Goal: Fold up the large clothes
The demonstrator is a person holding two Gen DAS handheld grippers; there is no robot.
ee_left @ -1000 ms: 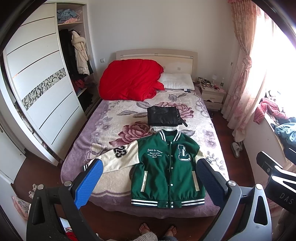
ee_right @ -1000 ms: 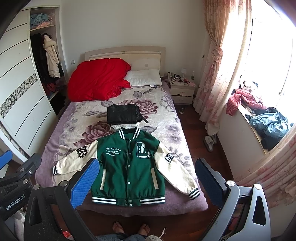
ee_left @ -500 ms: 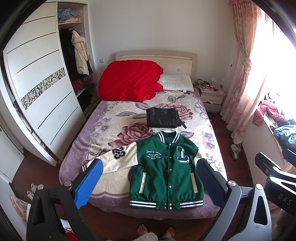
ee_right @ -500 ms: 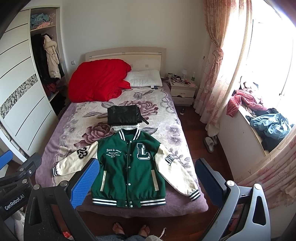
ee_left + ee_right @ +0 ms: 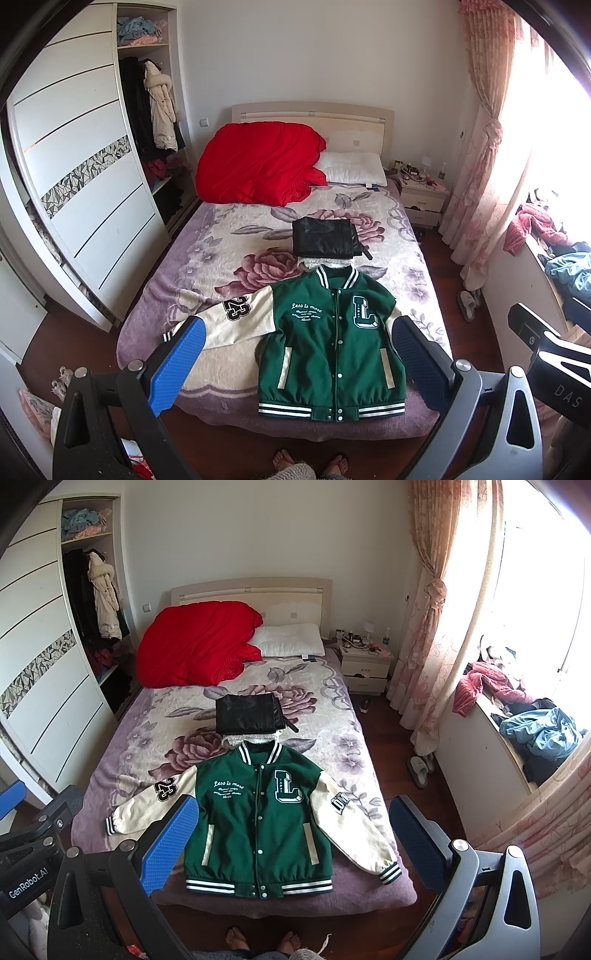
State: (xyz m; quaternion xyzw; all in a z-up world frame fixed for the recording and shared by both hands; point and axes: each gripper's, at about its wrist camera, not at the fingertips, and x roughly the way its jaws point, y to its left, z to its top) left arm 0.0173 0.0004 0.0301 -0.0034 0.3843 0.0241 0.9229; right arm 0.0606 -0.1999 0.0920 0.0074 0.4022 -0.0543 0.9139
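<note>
A green varsity jacket with cream sleeves lies flat, front up, at the foot of the bed, sleeves spread out; it also shows in the right wrist view. My left gripper is open and empty, held above and in front of the jacket. My right gripper is open and empty, likewise held back from the bed's foot. A folded black garment lies on the bed just beyond the collar, seen too in the right wrist view.
A red duvet and a white pillow lie at the headboard. A wardrobe stands left, a nightstand and curtains right. Clothes pile on the window ledge. Bare feet stand at the bed's foot.
Both grippers have drifted slightly; the jacket sits a little lower in the views. Nothing was taken hold of or moved.
</note>
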